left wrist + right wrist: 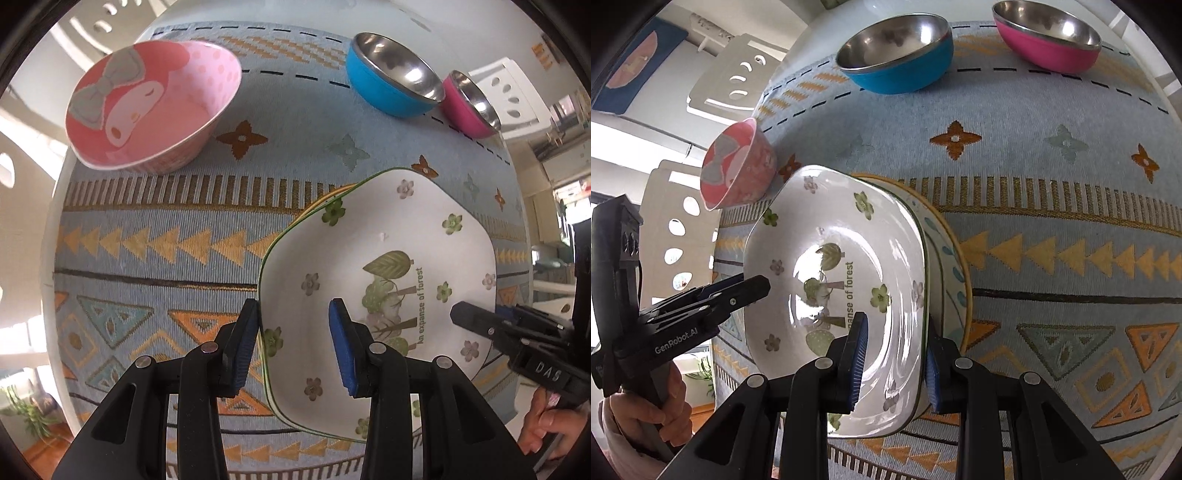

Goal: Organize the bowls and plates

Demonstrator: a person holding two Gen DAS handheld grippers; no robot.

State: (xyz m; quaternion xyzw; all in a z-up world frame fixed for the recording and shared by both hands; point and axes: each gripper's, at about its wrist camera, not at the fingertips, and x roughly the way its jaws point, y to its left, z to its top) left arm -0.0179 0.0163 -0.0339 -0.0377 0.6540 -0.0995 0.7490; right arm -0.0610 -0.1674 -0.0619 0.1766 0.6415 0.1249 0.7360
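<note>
Bowls: three. One pink cartoon bowl (147,107), upper left of the left wrist frame; one blue steel bowl (391,79) and one magenta steel bowl (469,105), upper right.

Plates: two, stacked. White flowered plate (384,280) lower centre-right; yellow-rimmed plate (955,266) showing beneath it.

Tablecloths: one (166,236).

Left tongs (295,345) clamp white plate (376,266) rim (stacked).
</note>
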